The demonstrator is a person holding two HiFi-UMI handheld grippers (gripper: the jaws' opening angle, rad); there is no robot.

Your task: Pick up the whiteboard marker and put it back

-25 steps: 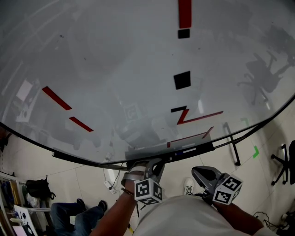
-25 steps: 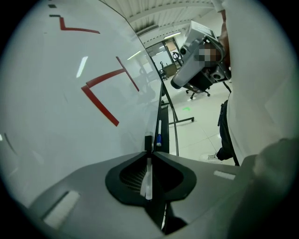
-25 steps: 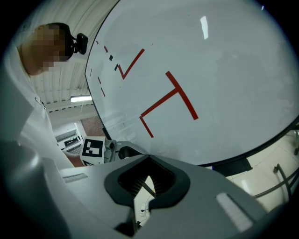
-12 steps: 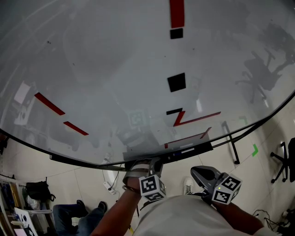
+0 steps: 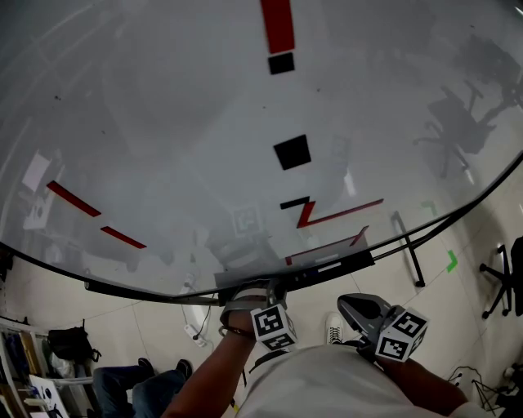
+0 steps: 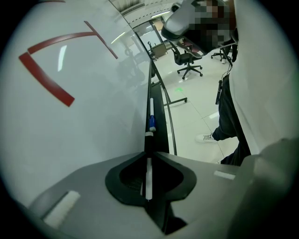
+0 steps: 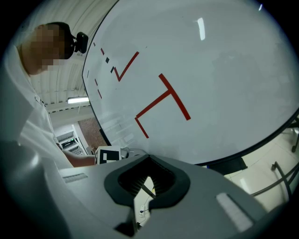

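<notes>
Left gripper (image 6: 148, 152): jaws closed on a slim white whiteboard marker (image 6: 148, 179), which lies lengthwise along the black tray ledge (image 6: 160, 105) at the foot of the glossy white whiteboard (image 5: 163, 122). Right gripper (image 7: 148, 157): jaws closed, empty, held low beside the person's torso, well apart from the ledge.

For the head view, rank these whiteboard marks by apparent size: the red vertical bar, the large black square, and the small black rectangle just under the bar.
1. red vertical bar, although the top edge cuts it off
2. large black square
3. small black rectangle
</notes>
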